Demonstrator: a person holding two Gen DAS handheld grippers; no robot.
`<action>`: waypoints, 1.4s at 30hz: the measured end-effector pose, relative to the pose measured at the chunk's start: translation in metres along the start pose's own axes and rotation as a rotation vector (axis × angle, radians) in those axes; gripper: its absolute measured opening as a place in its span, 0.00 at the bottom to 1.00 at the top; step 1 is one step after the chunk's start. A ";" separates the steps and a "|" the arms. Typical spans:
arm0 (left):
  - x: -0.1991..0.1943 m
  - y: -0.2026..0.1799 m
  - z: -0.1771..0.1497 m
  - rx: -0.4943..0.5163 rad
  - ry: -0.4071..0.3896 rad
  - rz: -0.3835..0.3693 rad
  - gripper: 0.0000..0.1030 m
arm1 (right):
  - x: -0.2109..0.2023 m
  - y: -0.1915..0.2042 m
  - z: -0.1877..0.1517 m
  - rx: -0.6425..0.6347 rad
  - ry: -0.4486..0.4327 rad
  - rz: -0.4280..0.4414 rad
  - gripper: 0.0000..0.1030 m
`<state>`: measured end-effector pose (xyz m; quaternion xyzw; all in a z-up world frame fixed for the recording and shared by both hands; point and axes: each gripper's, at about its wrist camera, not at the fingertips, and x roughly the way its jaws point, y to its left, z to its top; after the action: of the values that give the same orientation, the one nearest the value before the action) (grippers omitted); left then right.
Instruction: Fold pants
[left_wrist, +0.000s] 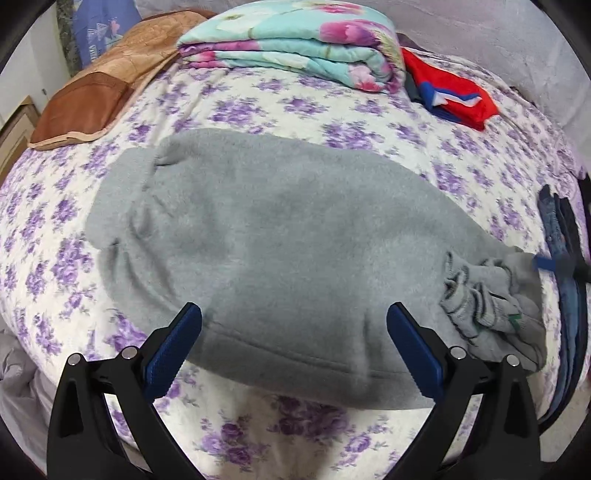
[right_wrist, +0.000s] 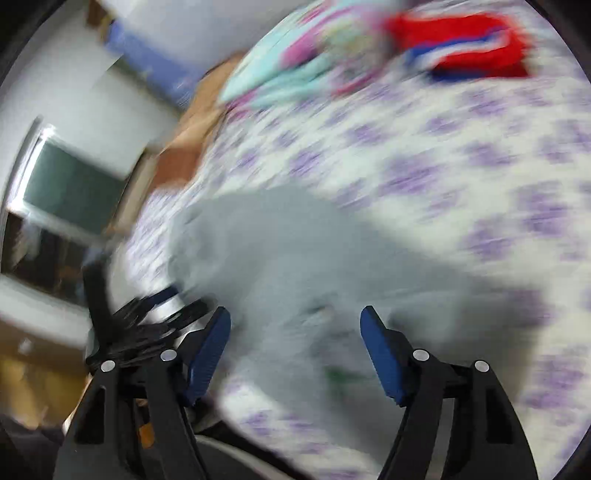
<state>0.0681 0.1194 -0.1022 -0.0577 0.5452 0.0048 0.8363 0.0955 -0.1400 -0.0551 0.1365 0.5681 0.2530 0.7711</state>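
Note:
Grey fleece pants (left_wrist: 266, 240) lie folded lengthwise across a bed with a purple-flowered sheet (left_wrist: 258, 107). Their bunched end with dark stitching and a green tag (left_wrist: 484, 299) is at the right. My left gripper (left_wrist: 294, 314) hovers open above the near hem, nothing between its blue pads (left_wrist: 173, 350). The right wrist view is motion-blurred. In it my right gripper (right_wrist: 295, 315) stands open over the grey pants (right_wrist: 295, 254), its pads apart from the cloth. The black shape at that view's left is the left gripper (right_wrist: 147, 321).
A folded floral quilt (left_wrist: 295, 44) and a red-and-blue garment (left_wrist: 454, 92) lie at the far side of the bed. A brown pillow (left_wrist: 81, 107) sits at the far left. A dark blue stack of jeans (left_wrist: 565, 240) lies at the right edge.

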 end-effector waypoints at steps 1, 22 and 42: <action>0.000 -0.004 0.000 0.011 0.003 -0.014 0.95 | -0.013 -0.013 -0.002 0.012 -0.026 -0.066 0.71; 0.043 -0.112 0.024 0.149 0.146 -0.172 0.95 | 0.010 -0.046 -0.047 -0.050 -0.052 -0.325 0.76; 0.005 0.017 -0.003 -0.122 0.071 0.013 0.95 | 0.061 0.008 -0.018 -0.212 0.090 -0.148 0.27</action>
<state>0.0658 0.1354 -0.1098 -0.1051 0.5738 0.0415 0.8112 0.0903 -0.1014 -0.1058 0.0004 0.5809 0.2597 0.7714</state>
